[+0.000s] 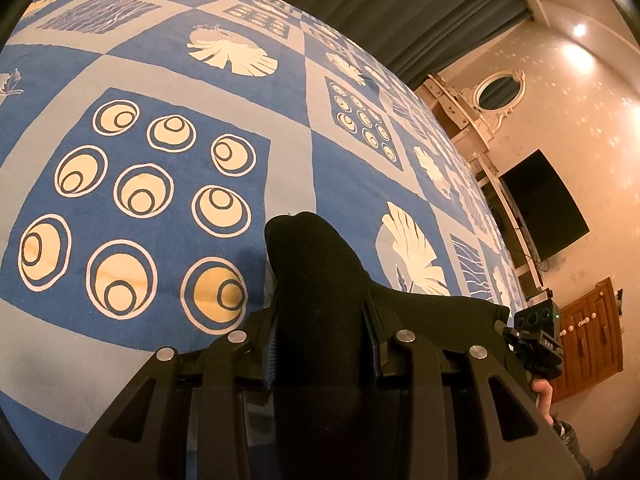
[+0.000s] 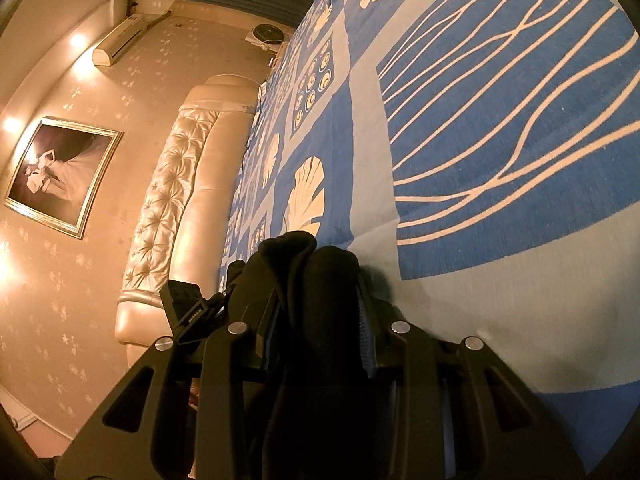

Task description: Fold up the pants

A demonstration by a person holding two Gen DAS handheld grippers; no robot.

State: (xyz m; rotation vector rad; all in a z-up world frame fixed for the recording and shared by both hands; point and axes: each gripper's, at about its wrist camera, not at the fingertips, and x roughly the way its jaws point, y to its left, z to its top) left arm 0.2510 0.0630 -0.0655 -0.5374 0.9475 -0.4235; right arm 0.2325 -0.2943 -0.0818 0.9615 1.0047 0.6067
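While clamped in both grippers (image 1: 320,344) (image 2: 320,332), black pants (image 1: 316,280) (image 2: 316,292), no legible writing.

Home bedroom: bed w/ blue patterned bedspread (image 2: 500,128), tufted headboard (image 2: 168,200), framed photo (image 2: 60,176), wall TV (image 1: 546,204) (curtains drawn).

Both grippers black plastic: left gripper (image 1: 320,344) and right gripper (image 2: 320,336) w/ angular linkage arms, round silver screws, blue ribbed pads (image 1: 271,350). Bare skin of hand (image 1: 543,394) at right edge.
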